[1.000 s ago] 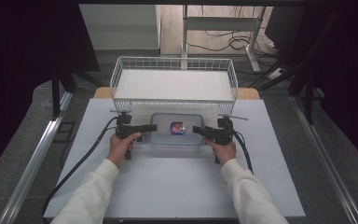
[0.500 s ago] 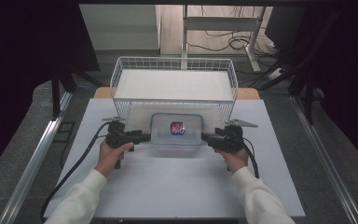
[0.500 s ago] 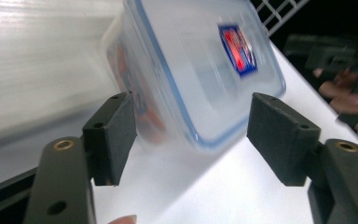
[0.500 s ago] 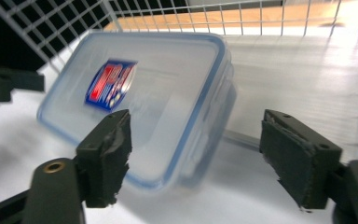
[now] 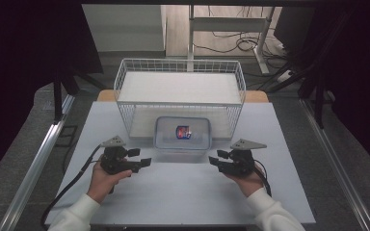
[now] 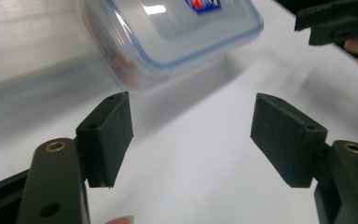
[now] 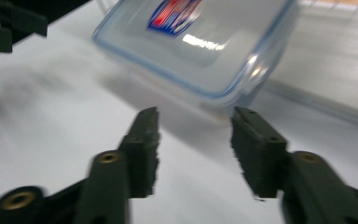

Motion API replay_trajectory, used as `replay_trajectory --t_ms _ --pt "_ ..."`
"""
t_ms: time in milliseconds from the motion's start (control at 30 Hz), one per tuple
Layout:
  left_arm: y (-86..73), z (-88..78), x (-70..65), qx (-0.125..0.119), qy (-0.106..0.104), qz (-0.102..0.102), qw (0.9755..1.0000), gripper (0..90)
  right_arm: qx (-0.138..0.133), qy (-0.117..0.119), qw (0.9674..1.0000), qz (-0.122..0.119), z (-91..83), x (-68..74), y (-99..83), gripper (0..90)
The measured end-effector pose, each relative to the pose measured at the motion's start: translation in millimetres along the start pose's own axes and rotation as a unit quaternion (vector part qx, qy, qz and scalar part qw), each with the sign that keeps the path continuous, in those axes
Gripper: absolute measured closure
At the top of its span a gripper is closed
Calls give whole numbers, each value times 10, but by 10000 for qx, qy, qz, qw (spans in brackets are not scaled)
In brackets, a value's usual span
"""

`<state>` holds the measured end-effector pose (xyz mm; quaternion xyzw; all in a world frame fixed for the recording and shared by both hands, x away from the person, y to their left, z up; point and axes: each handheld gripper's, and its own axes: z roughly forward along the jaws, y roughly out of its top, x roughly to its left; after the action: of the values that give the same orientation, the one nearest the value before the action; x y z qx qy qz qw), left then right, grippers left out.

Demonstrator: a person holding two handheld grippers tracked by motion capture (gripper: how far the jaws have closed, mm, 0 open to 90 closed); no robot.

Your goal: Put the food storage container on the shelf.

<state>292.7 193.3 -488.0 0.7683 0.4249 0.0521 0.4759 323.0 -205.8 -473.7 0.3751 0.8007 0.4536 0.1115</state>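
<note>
A clear plastic lidded container (image 5: 183, 133) with a blue rim and a red-and-blue label stands on the white table, just in front of the wire basket. It appears at the top of the left gripper view (image 6: 168, 37) and the right gripper view (image 7: 196, 46). My left gripper (image 5: 143, 162) is open, near the container's front left corner and apart from it. My right gripper (image 5: 214, 161) is open near the front right corner, also apart. Nothing is between either pair of jaws (image 6: 191, 135) (image 7: 193, 149).
A white wire basket (image 5: 180, 72) stands behind the container at the table's far edge. Bare white tabletop (image 5: 183, 192) lies between my forearms. Cables trail from both grippers. Dark curtains and metal rails flank the table.
Both grippers have drawn back from the container's sides toward me and now sit lower and wider apart. The container stays in place in front of the basket.
</note>
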Motion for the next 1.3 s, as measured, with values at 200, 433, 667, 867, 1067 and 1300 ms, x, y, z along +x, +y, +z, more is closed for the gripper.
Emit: replay_trajectory --t_ms 200,433,667,867,1067,1300 --pt "-168 -64 -194 281 126 271 9992 279 605 13 9960 -652 153 222 -67 809" --pt "-253 -101 -294 437 129 437 9980 273 917 4 9910 -973 474 385 -46 884" --pt "-282 -83 -305 542 104 463 9974 274 1017 -16 9901 -966 724 442 9 885" --pt "-282 -73 -292 561 135 478 9972 274 1033 -204 9880 -1127 934 474 82 885" --pt "-283 -74 -286 583 110 503 9970 275 964 -275 9896 -1027 1098 476 159 886" --pt "-285 -75 -280 586 95 502 9970 276 903 -267 9895 -1095 1168 545 224 887"
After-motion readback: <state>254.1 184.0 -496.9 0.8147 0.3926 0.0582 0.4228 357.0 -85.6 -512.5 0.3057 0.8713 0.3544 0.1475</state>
